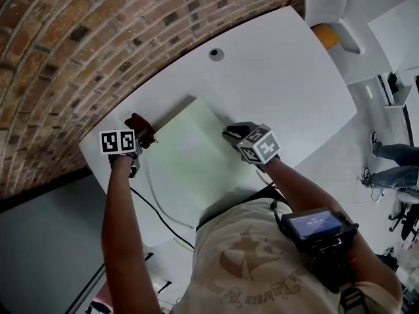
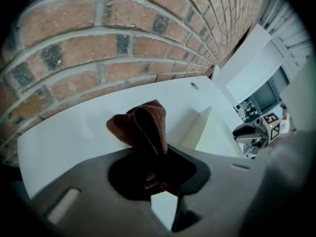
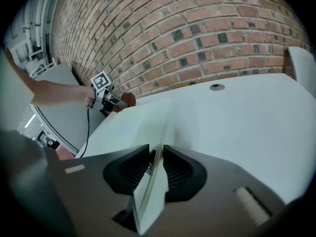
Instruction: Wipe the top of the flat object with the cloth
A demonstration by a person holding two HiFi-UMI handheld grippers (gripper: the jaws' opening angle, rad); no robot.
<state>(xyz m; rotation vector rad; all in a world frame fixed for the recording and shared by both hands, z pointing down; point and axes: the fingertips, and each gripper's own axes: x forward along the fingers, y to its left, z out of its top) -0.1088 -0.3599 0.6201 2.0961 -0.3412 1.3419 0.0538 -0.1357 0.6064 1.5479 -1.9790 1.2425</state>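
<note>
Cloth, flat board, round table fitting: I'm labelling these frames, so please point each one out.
brown cloth [image 2: 143,125], left gripper view, on its bunched upper fold.
flat board [image 1: 191,154], head view, middle of its pale top face.
round table fitting [image 1: 216,54], head view, its centre.

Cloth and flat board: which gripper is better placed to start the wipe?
Left. The left gripper is shut on the cloth right beside the flat board; the right gripper is clamped on the board's right edge, holding it.

An office-like workroom: a long white counter [image 1: 288,90] with a round grey cable port [image 1: 216,54] runs beside a red brick wall [image 1: 78,38]; a white moulded chair [image 1: 325,2] stands at the counter's far end.
</note>
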